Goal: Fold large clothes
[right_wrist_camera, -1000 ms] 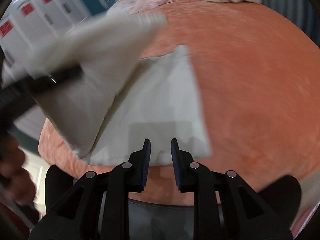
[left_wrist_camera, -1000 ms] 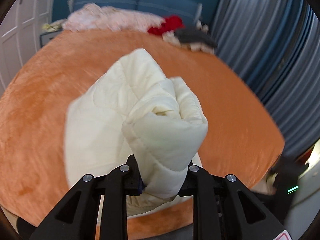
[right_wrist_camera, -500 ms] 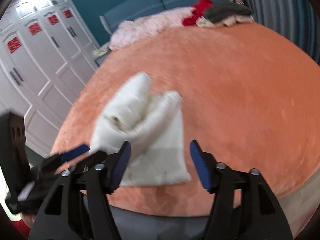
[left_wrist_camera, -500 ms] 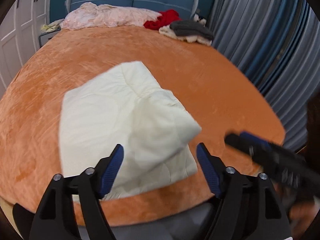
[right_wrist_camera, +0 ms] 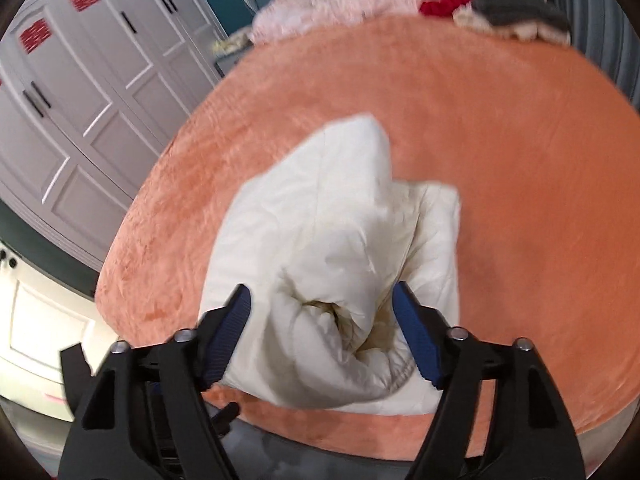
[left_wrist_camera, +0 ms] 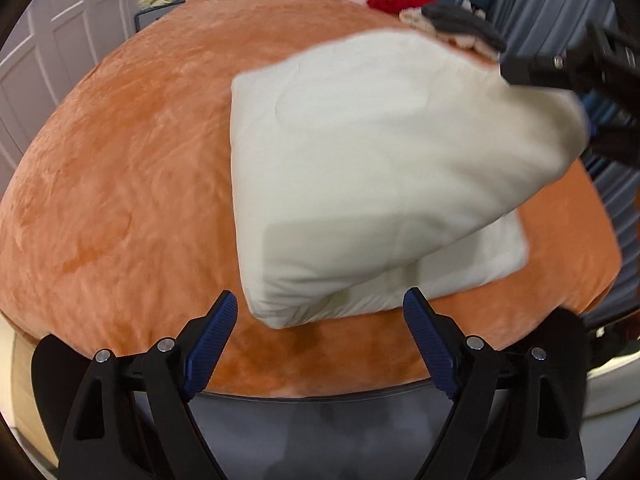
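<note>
Now the left claw (left_wrist_camera: 320, 320) gapes, having dropped the cream garment (left_wrist_camera: 372, 168); right claw (right_wrist_camera: 320, 320) closing around it.

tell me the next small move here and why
Probably ease the left gripper forward and close it on the near corner of the garment. Its fingers have just been opening and hold nothing, and that corner lies just ahead of them on the bed. The right gripper, its fingers just closing, grips a bunched fold and lifts that side, so the corner likely needs holding.
</note>
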A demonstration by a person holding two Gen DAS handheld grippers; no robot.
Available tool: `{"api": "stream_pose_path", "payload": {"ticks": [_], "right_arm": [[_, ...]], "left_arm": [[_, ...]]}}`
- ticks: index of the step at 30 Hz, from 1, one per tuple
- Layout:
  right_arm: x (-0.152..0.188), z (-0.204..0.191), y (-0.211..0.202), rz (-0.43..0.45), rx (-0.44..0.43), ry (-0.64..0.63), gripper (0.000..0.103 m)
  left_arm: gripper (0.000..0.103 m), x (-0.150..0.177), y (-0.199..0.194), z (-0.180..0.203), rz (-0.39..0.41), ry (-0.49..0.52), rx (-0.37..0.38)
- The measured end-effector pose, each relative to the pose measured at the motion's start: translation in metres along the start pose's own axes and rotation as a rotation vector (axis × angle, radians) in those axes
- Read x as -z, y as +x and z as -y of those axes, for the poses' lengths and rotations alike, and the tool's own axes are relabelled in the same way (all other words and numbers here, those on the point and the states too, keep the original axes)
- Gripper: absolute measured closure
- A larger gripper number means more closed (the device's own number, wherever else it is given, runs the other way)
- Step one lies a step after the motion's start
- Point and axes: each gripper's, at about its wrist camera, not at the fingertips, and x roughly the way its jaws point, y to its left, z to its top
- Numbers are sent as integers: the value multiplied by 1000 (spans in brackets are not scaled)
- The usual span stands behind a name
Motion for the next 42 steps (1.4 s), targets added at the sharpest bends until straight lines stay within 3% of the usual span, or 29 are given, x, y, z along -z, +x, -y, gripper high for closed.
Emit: {"api": "stream_pose_path", "payload": {"ticks": [1,2,4,6,9,14,18,31,34,37,42], "right_arm": [[3,6,3,-13,-25,18,73],[8,13,-2,10,-60,41,79],[17,23,-14,43,-66,42,81],[32,30,-25,73,-3,32,82],[55,56,-21,55,48,91,82],[83,88,12,-8,97,169,80],[91,92,31,-23,126,154,77],[86,91,57,-39,149,129,73],[87,95,47,-27,101,179,68],[90,101,26,-2,80,208,57],[85,104,-11,39,63,245,50]], "left_arm": [[21,2,6,-1,-10,10,-9],[21,3,11,-1,-14,19,-23],[26,2,12,-2,-9,24,-36],[30,-2,11,-8,13,4,-52],[32,-11,13,-14,7,-24,0],[37,-17,25,5,-28,36,-35],[38,-19,38,4,-81,11,-45],[37,-16,50,2,-137,-26,-77],[37,-11,35,-5,-143,-16,-78],[37,-4,5,-22,-109,-7,-72],[37,-13,-28,-67,-34,-59,-158]]}}
